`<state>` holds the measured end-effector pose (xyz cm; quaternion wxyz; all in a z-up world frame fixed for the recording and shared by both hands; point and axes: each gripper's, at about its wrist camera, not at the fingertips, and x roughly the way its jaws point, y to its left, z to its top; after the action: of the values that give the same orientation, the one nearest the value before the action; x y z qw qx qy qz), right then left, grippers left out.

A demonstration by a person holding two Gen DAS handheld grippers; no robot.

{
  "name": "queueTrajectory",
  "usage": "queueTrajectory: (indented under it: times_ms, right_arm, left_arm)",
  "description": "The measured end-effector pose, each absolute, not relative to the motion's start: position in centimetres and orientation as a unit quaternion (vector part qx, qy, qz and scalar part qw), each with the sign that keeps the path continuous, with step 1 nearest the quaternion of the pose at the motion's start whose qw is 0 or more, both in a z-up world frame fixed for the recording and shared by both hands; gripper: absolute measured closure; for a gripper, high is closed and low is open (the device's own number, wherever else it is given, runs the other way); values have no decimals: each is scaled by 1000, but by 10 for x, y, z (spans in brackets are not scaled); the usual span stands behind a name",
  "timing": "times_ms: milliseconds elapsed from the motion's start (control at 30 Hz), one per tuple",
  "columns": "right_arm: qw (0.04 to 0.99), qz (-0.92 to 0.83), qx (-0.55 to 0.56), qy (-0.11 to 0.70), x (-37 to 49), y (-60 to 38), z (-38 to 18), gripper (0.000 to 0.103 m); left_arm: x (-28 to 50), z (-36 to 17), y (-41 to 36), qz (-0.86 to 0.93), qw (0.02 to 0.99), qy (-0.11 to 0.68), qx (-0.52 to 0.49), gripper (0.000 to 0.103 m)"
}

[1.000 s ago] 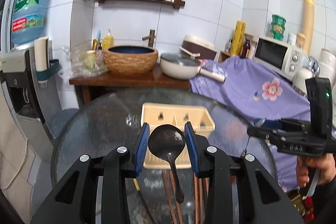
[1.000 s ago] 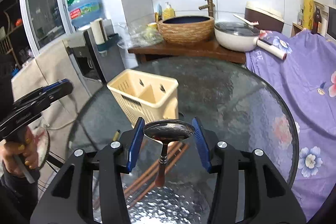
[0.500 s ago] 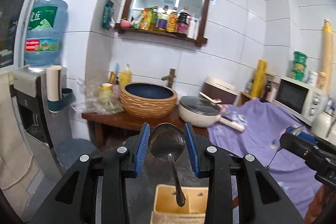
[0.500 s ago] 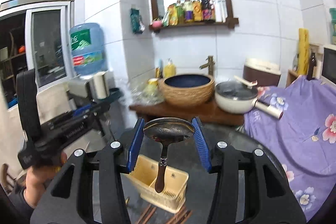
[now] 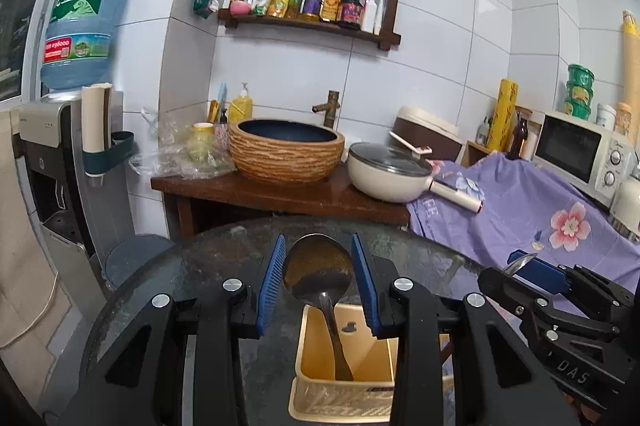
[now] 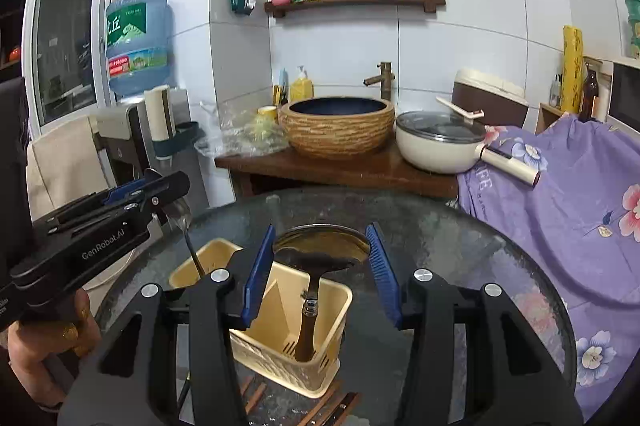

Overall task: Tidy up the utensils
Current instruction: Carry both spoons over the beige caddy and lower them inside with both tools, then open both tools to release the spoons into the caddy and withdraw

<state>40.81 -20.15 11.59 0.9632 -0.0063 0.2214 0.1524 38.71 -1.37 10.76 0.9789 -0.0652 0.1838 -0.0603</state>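
Note:
My left gripper (image 5: 318,264) is shut on the bowl of a metal spoon (image 5: 335,334). The spoon's handle hangs down into a cream utensil holder (image 5: 344,404) on the round glass table (image 5: 192,290). My right gripper (image 6: 320,248) is shut on the bowl of a dark spoon with a brown handle (image 6: 307,326). That handle reaches down into the right compartment of the holder (image 6: 276,360). In the right wrist view the left gripper (image 6: 160,188) is at the left, its spoon handle (image 6: 194,254) dipping into the holder's left compartment. The right gripper (image 5: 524,266) shows at the right of the left wrist view.
Brown chopsticks (image 6: 320,411) lie on the glass in front of the holder. Behind the table stands a wooden counter (image 5: 280,198) with a woven basin (image 5: 286,150) and a white pan (image 5: 390,172). A purple flowered cloth (image 6: 560,194) borders the table's right, a water dispenser (image 5: 52,162) its left.
Both grippers rose from the table with their spoons, swung over the holder, and have now sunk so both handles hang inside it. The grips are unchanged.

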Motion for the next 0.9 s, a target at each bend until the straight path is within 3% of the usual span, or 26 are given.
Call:
queueTrajectory:
  times_ms: [600, 667, 733, 767, 900]
  right_arm:
    - [960, 153, -46, 230, 399, -193, 85, 55]
    - [962, 149, -48, 224, 397, -194, 85, 53]
    - [963, 147, -48, 219, 393, -195, 87, 40]
    - [964, 147, -46, 216, 392, -197, 89, 37]
    - [968, 145, -28, 202, 379, -208, 95, 34]
  left_arm:
    - [388, 76, -23, -71, 972, 223, -37, 68]
    - [388, 76, -21, -70, 971, 225, -40, 62]
    - [385, 78, -18, -68, 971, 223, -48, 46]
    - [384, 79, -17, -69, 971, 221, -51, 44]
    - [371, 84, -6, -73, 971, 217, -71, 28]
